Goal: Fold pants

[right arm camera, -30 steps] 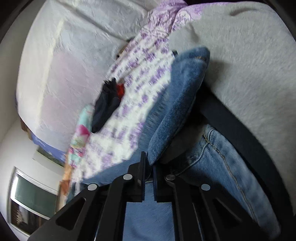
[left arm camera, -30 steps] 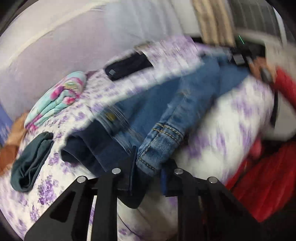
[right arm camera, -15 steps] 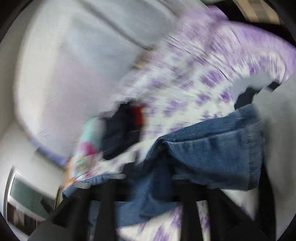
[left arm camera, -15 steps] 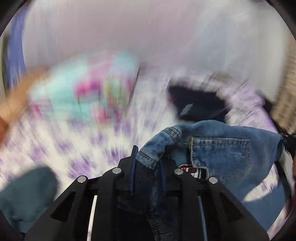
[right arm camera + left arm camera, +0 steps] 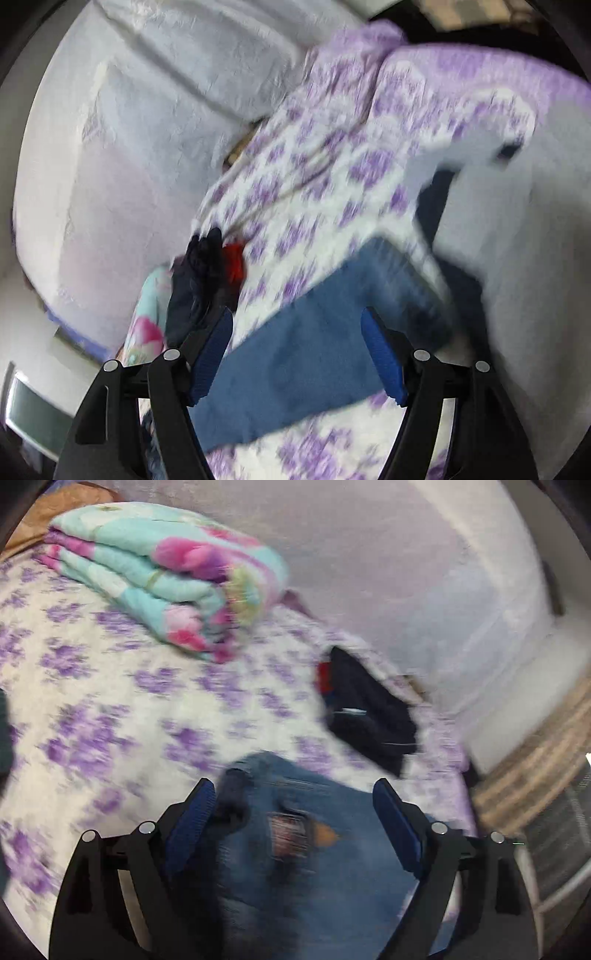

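The blue denim pants lie on the purple-flowered bed sheet, waist end with its label patch between my left fingers. My left gripper is open, its blue pads apart on either side of the denim. In the right wrist view a folded leg of the pants lies across the sheet. My right gripper is open just above it, holding nothing. Both views are motion-blurred.
A folded teal and pink quilt lies at the back of the bed. A folded dark garment with a red patch lies beyond the pants, also in the right wrist view. A pale wall stands behind. A grey-clad body is at right.
Both grippers were shut on the denim and carried it across the bed. Now both have opened and let it go; the pants lie on the sheet.
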Action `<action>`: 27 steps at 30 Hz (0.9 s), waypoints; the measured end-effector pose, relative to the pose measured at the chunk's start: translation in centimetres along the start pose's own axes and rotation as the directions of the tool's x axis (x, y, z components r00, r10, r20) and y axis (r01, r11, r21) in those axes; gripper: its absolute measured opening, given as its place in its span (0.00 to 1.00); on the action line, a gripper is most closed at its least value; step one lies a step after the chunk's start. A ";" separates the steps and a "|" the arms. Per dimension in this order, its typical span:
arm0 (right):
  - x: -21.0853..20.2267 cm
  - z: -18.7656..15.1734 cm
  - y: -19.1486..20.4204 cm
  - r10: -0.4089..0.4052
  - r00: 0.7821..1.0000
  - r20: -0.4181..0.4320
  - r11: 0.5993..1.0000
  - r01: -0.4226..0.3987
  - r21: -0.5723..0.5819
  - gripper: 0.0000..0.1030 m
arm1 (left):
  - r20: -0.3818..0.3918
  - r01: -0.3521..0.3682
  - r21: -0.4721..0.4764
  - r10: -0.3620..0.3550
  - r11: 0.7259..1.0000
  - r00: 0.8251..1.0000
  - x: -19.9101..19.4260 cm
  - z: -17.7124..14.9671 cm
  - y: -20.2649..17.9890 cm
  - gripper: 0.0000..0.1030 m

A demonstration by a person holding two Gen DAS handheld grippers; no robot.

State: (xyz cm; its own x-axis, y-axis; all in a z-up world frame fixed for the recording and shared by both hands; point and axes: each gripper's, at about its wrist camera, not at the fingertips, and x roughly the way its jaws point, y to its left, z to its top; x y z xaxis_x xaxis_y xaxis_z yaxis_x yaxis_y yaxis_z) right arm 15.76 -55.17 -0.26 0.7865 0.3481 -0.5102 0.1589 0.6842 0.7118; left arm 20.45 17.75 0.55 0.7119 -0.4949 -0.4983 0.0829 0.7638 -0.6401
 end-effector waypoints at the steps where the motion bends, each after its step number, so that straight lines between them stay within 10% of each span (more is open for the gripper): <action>1: 1.1 -1.0 0.8 0.019 0.998 -0.058 0.999 -0.021 -0.035 0.71 | -0.007 0.048 0.010 -0.048 0.999 0.999 -0.3 -0.3 -0.6 0.82; 4: 4.1 -3.1 3.3 -0.114 0.983 -0.145 0.967 0.076 -0.243 0.75 | -0.140 0.114 0.071 -0.103 0.991 0.985 1.6 -1.8 -2.4 0.86; 6: 6.9 -4.1 3.1 -0.234 0.950 -0.207 0.933 0.160 -0.322 0.76 | -0.197 -0.179 0.198 0.218 0.964 0.956 5.0 -3.7 -2.5 0.85; 8: 6.7 -4.1 3.2 -0.253 0.949 -0.190 0.923 0.177 -0.343 0.74 | -0.206 -0.269 0.300 0.337 0.915 0.919 6.7 -4.8 -3.1 0.85; 13: 4.7 -6.2 6.2 -0.472 0.878 0.077 0.761 0.450 -0.467 0.74 | -0.078 -0.361 0.382 0.419 0.851 0.904 5.2 -6.3 -6.0 0.83; 15: 2.9 -8.0 10.3 -0.366 0.916 0.165 0.747 0.395 -0.534 0.75 | -0.009 -0.312 0.367 0.338 0.877 0.941 3.2 -6.0 -6.4 0.91; 19: 4.9 -12.0 17.6 -0.175 0.984 0.022 0.765 0.150 -0.627 0.92 | 0.020 -0.224 0.359 0.233 0.906 0.972 1.5 -6.0 -7.0 0.95; 22: 10.2 -14.9 19.8 -0.268 0.960 -0.079 0.723 0.146 -0.675 0.92 | -0.102 -0.390 0.324 0.441 0.862 0.892 5.4 -5.7 -4.1 0.95; 24: 15.1 -17.0 18.1 -0.411 0.890 -0.196 0.695 0.167 -0.700 0.95 | -0.084 -0.390 0.331 0.439 0.859 0.895 5.7 -5.6 -4.3 0.95; 27: 14.8 -17.3 18.2 -0.429 0.890 -0.155 0.664 0.194 -0.722 0.96 | -0.069 -0.410 0.356 0.462 0.840 0.884 6.0 -5.7 -4.5 0.95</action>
State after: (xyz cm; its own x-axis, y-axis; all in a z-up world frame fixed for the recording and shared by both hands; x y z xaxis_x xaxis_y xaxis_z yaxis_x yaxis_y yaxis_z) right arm 19.96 -26.45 -3.16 0.5387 0.1155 -0.8345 -0.1726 0.9847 0.0249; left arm 20.40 8.92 -2.90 0.6198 -0.1138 -0.7765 0.0256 0.9918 -0.1249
